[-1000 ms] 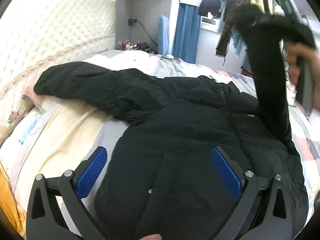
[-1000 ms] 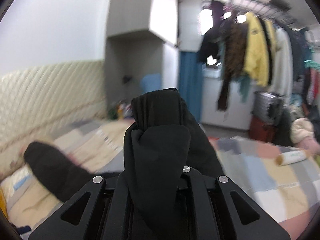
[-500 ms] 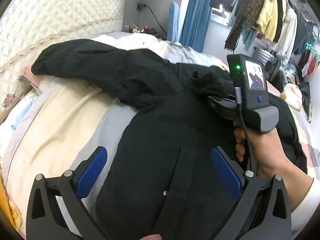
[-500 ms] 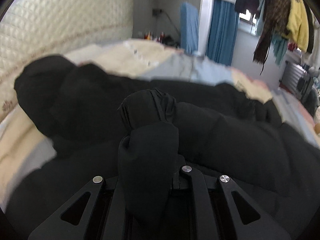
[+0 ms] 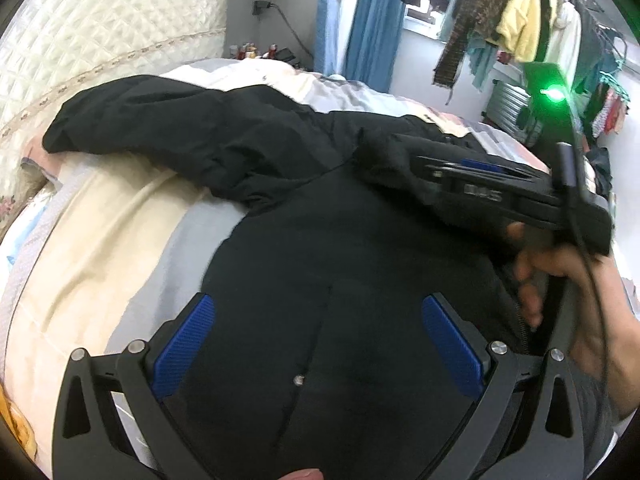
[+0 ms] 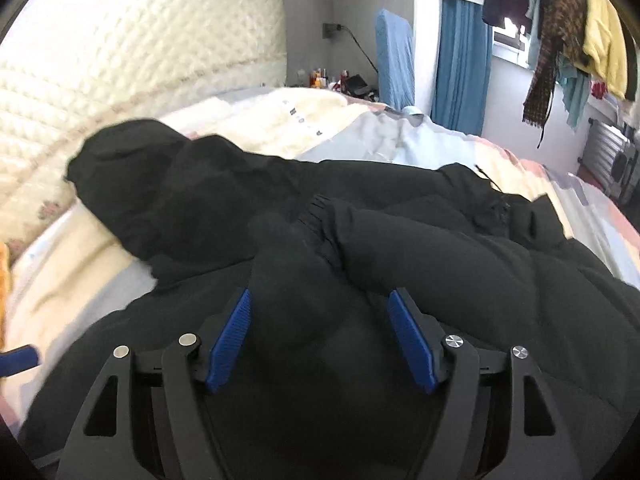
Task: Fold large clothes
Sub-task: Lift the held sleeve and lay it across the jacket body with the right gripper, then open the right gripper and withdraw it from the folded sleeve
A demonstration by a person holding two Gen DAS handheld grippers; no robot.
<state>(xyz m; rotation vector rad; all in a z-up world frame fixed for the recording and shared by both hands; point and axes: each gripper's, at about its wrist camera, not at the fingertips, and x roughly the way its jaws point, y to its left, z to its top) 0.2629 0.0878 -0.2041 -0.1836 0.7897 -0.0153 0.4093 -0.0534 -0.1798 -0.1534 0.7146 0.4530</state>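
A large black padded jacket [image 5: 328, 280] lies spread on the bed. One sleeve [image 5: 160, 132] stretches out to the far left. The other sleeve [image 6: 420, 240] lies folded across the jacket's body, its ribbed cuff [image 6: 316, 216] near the middle. My left gripper [image 5: 320, 336] is open and empty, low over the jacket's lower front. My right gripper [image 6: 320, 332] is open, its blue pads either side of the folded sleeve's cuff end without pinching it. The right gripper also shows in the left wrist view [image 5: 500, 196], held by a hand over the jacket's chest.
The bed [image 5: 100, 248] has a cream and grey patchwork cover and a quilted headboard [image 5: 100, 40] at the left. A clothes rack [image 5: 520, 20] with hanging garments stands at the far right. A blue curtain [image 6: 460, 60] and a small cluttered bedside shelf [image 6: 340, 80] are behind the bed.
My right gripper carried the raised sleeve down across the jacket's body, then opened and let it go. My left gripper stayed open over the jacket's lower front.
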